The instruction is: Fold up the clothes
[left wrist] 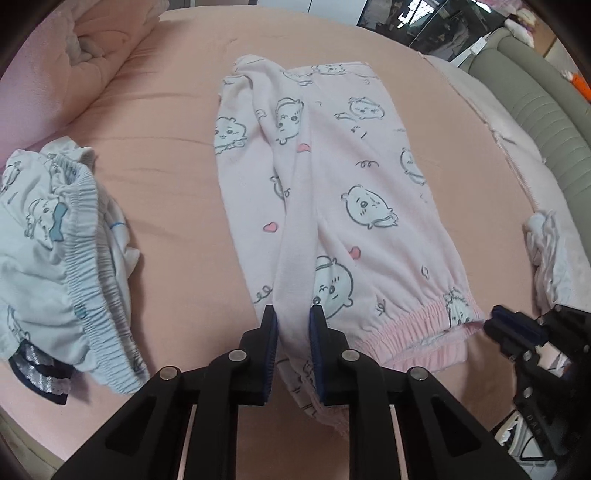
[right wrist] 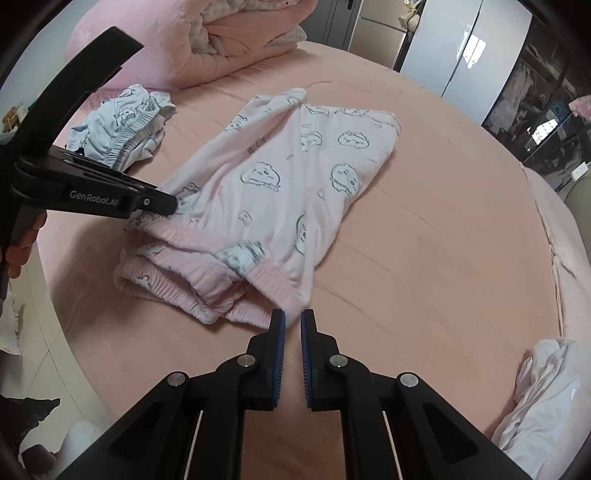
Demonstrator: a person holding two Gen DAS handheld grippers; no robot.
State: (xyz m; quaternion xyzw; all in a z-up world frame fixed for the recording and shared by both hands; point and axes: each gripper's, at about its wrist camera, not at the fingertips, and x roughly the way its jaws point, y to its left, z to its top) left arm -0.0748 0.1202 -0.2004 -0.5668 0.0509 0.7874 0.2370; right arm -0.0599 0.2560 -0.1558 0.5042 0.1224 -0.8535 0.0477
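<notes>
Pale pink fleece trousers printed with grey-outlined cartoon faces and small hearts lie lengthwise in the middle of the peach-pink bed sheet, legs side by side, ribbed elastic waistband nearest the cameras.

Left gripper: blue pads pinched on a raised ridge of the pink fabric at the waist end; cloth fills the gap between the fingers. Clenched on the trousers.

Right gripper: jaws nearly together, nipping the near corner of the waistband hem. The fabric tapers to a point right at the tips, so the hold looks thin.

Step in hand, as I judge it: both waist corners taken, ready to carry that end over toward the leg cuffs.
- Lift both hands together and level, so the layers do not skew.
- Keep light tension between the two grips; slack would let the middle sag and crease.
- The right hold is the likely failure point. Move slowly there.
- Lay the waistband square on the far cuffs before letting go.

View differences:
- The right wrist view shows the waistband stacked in several layers, the left gripper from the side with part of the person's hand behind it, and a rolled pink quilt at the bed's far end.
- The left wrist view shows the full leg length flat, a crumpled white-and-blue printed garment with gathered elastic well apart to the left, and the grey padded bed surround.
- Both catch a bunched white cloth at the bed's right edge.
</notes>
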